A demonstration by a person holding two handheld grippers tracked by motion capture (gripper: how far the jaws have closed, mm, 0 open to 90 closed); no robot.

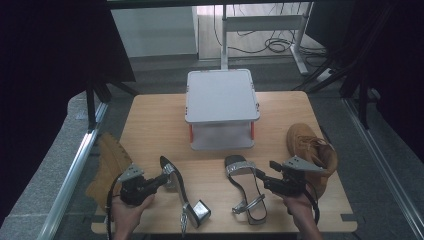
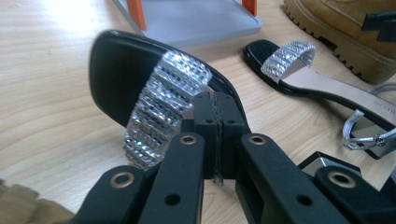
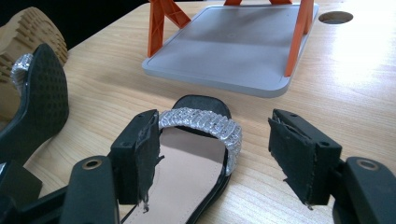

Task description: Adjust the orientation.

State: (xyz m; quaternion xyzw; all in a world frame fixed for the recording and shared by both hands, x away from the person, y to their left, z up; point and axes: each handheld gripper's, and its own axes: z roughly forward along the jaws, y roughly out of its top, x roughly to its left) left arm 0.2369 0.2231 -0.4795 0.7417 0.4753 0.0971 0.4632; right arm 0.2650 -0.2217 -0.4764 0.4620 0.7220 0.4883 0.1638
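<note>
With the left gripper (image 2: 215, 122) clamped on the tilted sandal (image 1: 176, 186), we are bringing the right gripper (image 3: 212, 158), jaws apart, over its mate (image 1: 245, 187) at three o'clock; next we are closing on it.

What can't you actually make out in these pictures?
- Left tool, left gripper view: its shut jaws hide whether they pinch the left sandal's edge or strap.
- Left boot, high view: partly over the table's edge, its far side dark.
- Right sandal, right gripper view: the heel is cut off by the bottom edge, between the open right tool.
- Right boot, high view: partly behind the right tool.
</note>
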